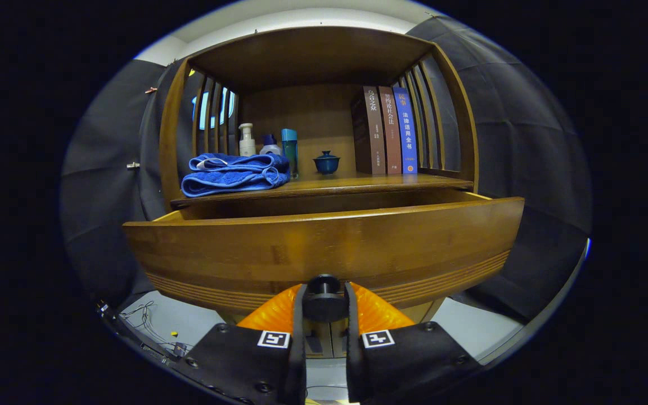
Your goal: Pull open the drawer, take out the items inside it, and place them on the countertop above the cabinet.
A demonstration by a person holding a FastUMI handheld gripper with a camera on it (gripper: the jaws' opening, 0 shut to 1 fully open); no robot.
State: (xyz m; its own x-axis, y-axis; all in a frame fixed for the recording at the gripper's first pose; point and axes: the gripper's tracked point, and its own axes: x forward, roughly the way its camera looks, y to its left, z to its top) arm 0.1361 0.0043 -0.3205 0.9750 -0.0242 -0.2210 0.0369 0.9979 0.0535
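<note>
Gripper [324,301] is clamped on the drawer knob [324,298], both fingers pressed to its sides. Drawer [324,247] is drawn partway out below the countertop [324,185]; contents hidden. Rigid, heavy wood is judged; knob is the only hold. Gripper held level, square to the drawer front.

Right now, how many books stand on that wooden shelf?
3, upright side by side at the shelf's right end: a dark brown book, a reddish-brown book, a blue book.
</note>
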